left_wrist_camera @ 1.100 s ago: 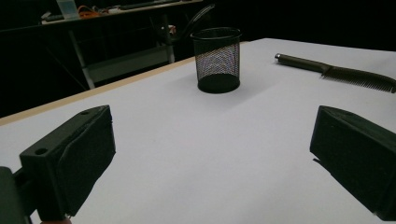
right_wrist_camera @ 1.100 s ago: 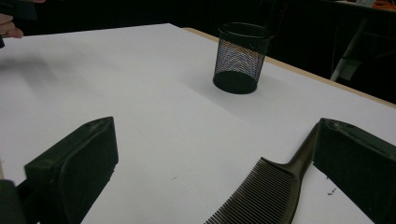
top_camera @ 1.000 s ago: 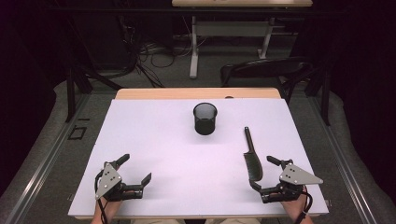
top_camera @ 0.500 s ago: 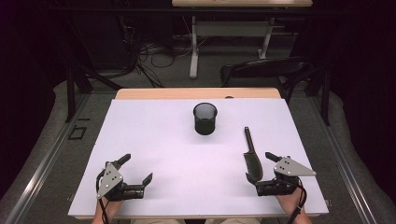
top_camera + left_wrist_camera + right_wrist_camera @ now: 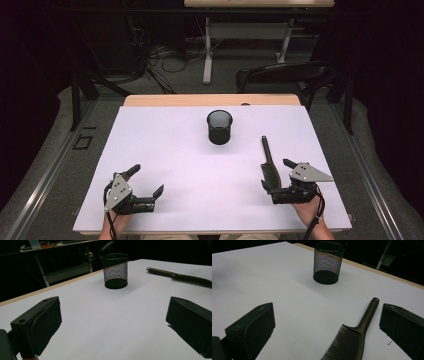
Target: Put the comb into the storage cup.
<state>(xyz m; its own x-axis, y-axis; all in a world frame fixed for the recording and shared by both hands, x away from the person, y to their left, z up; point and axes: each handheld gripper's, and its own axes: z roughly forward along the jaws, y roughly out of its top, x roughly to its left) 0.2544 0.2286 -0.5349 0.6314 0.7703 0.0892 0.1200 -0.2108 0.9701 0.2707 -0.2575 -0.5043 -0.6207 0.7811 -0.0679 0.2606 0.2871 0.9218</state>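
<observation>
comb (image 5: 270, 167) lies flat on the white table (image 5: 175, 150), near the front right, its toothed end between the spread jaws of the right gripper (image 5: 281, 176). it is dark, hard-looking plastic: a broad blade of fine, close teeth narrowing into a slim round handle with a small capped tip. its long axis runs from the person outward, handle pointing away toward the far edge, teeth end nearest the person. in the right gripper view the comb (image 5: 354, 337) sits between the two blocky black jaws, nearer the right one, touching neither that i can see. the left gripper (image 5: 149, 181) rests at the front left, well apart from the comb, jaws wide apart with bare table between them. farther out, near the table's middle, stands a cup (image 5: 220, 127) of black wire mesh, round, upright, with a solid dark base. beyond it runs the table's wooden far edge.
</observation>
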